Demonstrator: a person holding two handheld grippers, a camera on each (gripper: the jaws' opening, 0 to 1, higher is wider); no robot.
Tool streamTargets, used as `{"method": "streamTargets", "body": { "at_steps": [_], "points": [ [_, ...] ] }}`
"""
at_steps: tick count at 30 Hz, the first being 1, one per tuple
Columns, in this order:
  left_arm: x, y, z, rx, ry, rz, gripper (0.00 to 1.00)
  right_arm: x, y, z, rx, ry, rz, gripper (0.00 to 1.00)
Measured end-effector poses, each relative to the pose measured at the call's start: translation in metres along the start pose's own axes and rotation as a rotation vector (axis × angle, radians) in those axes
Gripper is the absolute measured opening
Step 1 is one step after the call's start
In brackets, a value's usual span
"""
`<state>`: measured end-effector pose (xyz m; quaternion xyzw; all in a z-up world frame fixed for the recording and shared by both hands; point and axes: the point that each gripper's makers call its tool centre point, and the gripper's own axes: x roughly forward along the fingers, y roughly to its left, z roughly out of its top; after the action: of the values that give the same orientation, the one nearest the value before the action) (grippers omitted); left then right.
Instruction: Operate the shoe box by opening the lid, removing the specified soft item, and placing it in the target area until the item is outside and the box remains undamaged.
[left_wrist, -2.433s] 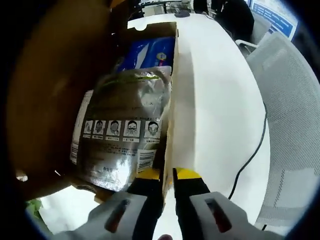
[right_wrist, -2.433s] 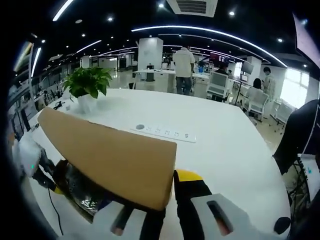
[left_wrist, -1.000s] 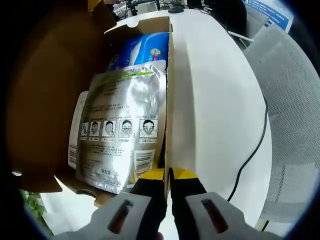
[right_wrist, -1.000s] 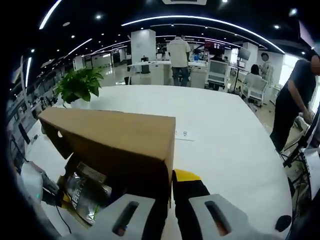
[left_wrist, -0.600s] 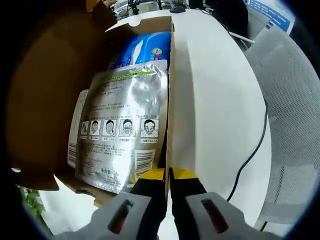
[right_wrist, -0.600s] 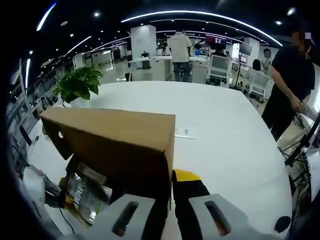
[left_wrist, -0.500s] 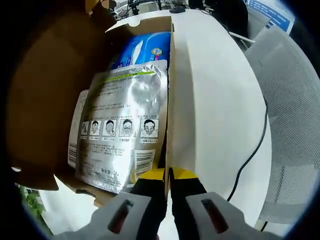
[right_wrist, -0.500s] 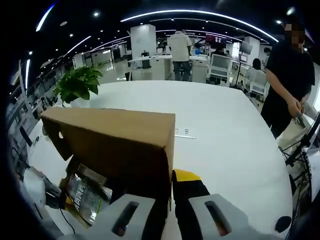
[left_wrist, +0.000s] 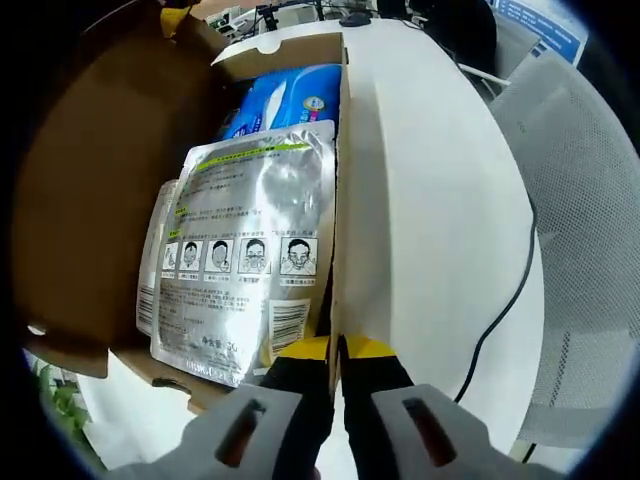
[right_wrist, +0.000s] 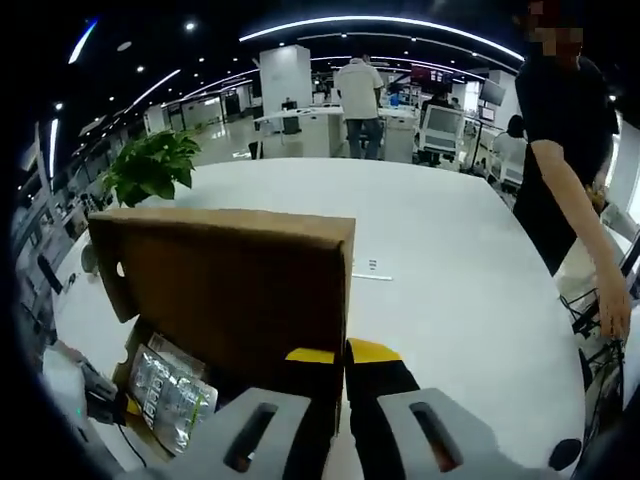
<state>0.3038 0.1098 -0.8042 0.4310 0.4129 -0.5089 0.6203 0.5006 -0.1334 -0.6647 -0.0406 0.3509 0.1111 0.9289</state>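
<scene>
**Lid up, both tongs pinching cardboard**

I see the big round white table (right_wrist: 450, 270) carrying the brown cardboard shoe box (left_wrist: 345, 200), with its brown cardboard lid (right_wrist: 225, 290) standing raised. Inside the box lies the silver foil mask pouch (left_wrist: 245, 260), flat on top, and a blue soft pack (left_wrist: 285, 95) shows behind it toward 12 o'clock. I take the pouch for the soft item; it is not yet out.

The risks, as I judge: if I pull the two grips apart too hard, the thin wall or the lid hinge may tear or crease. If I let the lid go, it may fall back over the pouch.

The left gripper (left_wrist: 335, 350) has its jaws together, clamped on the box's right wall edge. The right gripper (right_wrist: 343, 358) is also closed, nipping the lid's edge at 6 o'clock.
</scene>
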Motion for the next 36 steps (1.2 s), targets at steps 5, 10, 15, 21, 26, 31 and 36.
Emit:
{"method": "streamTargets", "body": {
  "at_steps": [5, 10, 15, 21, 26, 31, 36],
  "points": [
    [0.0, 0.0, 0.0, 0.0, 0.001, 0.0, 0.01, 0.007, -0.002, 0.002, -0.004, 0.006, 0.0, 0.0],
    [0.001, -0.001, 0.001, -0.003, 0.002, -0.001, 0.01, 0.009, -0.003, 0.001, 0.0, 0.005, -0.006, 0.0],
    [0.001, -0.001, 0.001, -0.005, 0.003, -0.001, 0.01, 0.013, -0.004, 0.002, 0.007, 0.004, -0.011, 0.0],
    [0.001, -0.001, 0.0, -0.01, 0.005, -0.001, 0.01, 0.015, -0.004, 0.002, 0.001, 0.004, -0.013, 0.0],
    [0.001, -0.001, 0.0, -0.011, 0.006, 0.0, 0.01, 0.016, -0.003, 0.002, 0.006, 0.002, -0.013, 0.0],
    [0.001, 0.0, 0.0, -0.012, 0.006, 0.0, 0.01, 0.016, -0.001, 0.001, 0.017, 0.005, -0.01, 0.0],
    [0.0, 0.0, 0.0, -0.012, 0.006, 0.001, 0.01, 0.014, 0.002, 0.0, 0.015, 0.007, -0.013, 0.0]
  ]
}}
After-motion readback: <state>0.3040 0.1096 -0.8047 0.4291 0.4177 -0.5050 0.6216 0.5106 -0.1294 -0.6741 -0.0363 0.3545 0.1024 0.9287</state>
